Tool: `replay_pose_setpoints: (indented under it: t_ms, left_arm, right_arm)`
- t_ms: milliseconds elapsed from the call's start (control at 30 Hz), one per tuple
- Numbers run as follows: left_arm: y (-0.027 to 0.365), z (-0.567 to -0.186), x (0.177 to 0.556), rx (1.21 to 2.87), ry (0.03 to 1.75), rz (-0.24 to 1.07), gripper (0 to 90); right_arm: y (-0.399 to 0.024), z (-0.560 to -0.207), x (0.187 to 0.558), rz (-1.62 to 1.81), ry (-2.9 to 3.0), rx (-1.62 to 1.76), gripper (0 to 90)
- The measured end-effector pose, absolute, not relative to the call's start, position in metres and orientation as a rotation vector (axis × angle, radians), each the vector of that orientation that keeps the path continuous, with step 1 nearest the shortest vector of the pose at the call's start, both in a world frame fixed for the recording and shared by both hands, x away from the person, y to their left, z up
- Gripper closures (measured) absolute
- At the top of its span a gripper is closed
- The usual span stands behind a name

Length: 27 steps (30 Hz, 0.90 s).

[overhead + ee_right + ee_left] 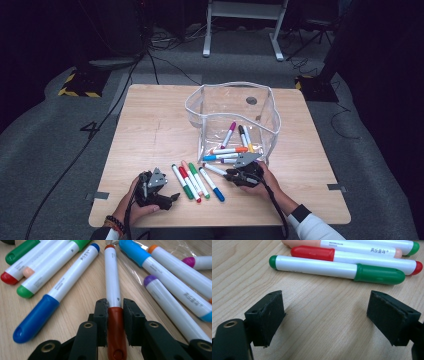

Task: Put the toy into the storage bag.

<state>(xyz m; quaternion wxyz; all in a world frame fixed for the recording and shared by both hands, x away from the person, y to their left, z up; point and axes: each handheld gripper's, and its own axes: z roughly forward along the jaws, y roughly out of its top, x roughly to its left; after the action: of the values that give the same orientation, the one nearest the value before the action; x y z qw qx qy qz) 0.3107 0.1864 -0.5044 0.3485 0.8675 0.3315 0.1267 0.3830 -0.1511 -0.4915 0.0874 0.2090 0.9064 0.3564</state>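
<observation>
On the wooden tabletop [150,130], just in front of the clear plastic pouch [230,100], the right claw [115,308] is clamping the brown-capped marker [113,302] at the joint of cap and white barrel, its pads pressing on both sides. That marker is lying flat on the wood at the pouch's open edge, its far tip pointing toward the pouch.

To one side of it a blue-capped marker [57,292] is lying close by, and beyond that a loose row of green, red and peach ones is crowding the wood. On the other side, a light-blue marker [155,267] and a purple-tipped one [172,305] are resting on the pouch's clear film, near the gripped barrel but not touching it. More markers are sitting inside the pouch in the high view.

Near the front edge, the left claw [325,312] is standing wide apart with nothing between its pads, bare wood under it. Just ahead of it a green-capped marker [332,268] is lying crosswise, with a red-capped one [352,257] right behind.

From above, the right hand [260,182] is covering the grip, so the pads' hold is readable in the right gripper view alone. That overhead view is giving the spread of the row and the pouch's upright walls.
</observation>
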Motion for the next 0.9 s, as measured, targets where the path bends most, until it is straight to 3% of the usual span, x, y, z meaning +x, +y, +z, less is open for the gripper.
replay_pose_setpoints:
  t_ms: [233,900]
  left_arm:
    - [0.186,-0.504,0.311,2.249,0.859,0.329,14.7]
    - [0.186,-0.504,0.311,2.249,0.859,0.329,14.7]
  right_arm:
    - [-0.168,-0.488,0.383,1.075,2.739,0.597,74.5]
    - [-0.2,-0.434,0.357,1.213,2.679,0.431,74.6]
